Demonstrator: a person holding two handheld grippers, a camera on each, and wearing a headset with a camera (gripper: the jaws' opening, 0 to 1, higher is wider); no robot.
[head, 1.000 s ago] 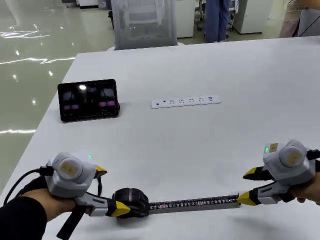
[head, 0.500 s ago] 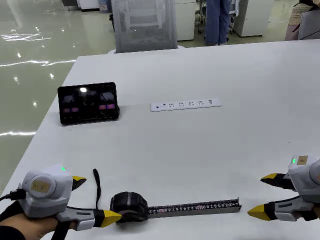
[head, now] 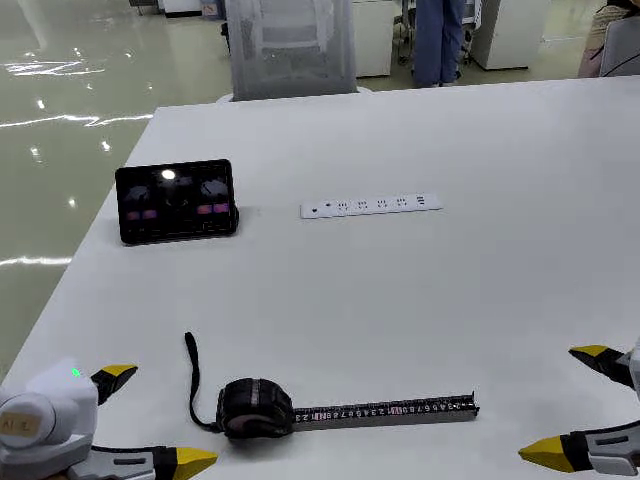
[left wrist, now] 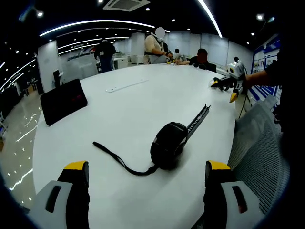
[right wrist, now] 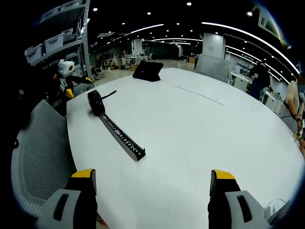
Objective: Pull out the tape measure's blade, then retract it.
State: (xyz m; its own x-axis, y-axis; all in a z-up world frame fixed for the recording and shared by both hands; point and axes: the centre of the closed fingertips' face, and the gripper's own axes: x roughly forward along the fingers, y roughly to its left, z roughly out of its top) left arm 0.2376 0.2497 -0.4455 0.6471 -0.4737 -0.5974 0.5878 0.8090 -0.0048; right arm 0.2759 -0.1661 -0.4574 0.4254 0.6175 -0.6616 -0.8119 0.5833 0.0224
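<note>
In the head view the left gripper (head: 155, 416) sits low at the left, its 2 yellow-tipped jaws spread and holding nothing. The tape (head: 255, 408) lies on the white surface (head: 450, 290) just beyond those jaws and apart from them, with its strap (head: 189, 375) looping out on the side nearest the jaw tips. The blade (head: 385, 410) lies pulled out flat from the case toward the right gripper (head: 568, 403), whose 2 jaws are likewise spread and empty. The hook end stops short of them, with bare surface between. Well beyond both pairs of jaws lie a tablet (head: 175, 200) and a power strip (head: 370, 205), and a chair (head: 290, 45) stands at the far edge. In the left gripper view the jaws stand wide apart, and the tape (left wrist: 167, 145) rests ahead of them, nearer the right jaw, touching neither. The strap (left wrist: 114, 157) trails toward the left jaw, and the blade (left wrist: 198, 119) points away toward the right gripper (left wrist: 228, 83) far ahead. In the right gripper view the jaws are spread with nothing between them. The blade (right wrist: 121, 136) starts ahead, closer to the left jaw, and runs away to the tape (right wrist: 96, 102), with the left gripper (right wrist: 69, 76) just past it.
</note>
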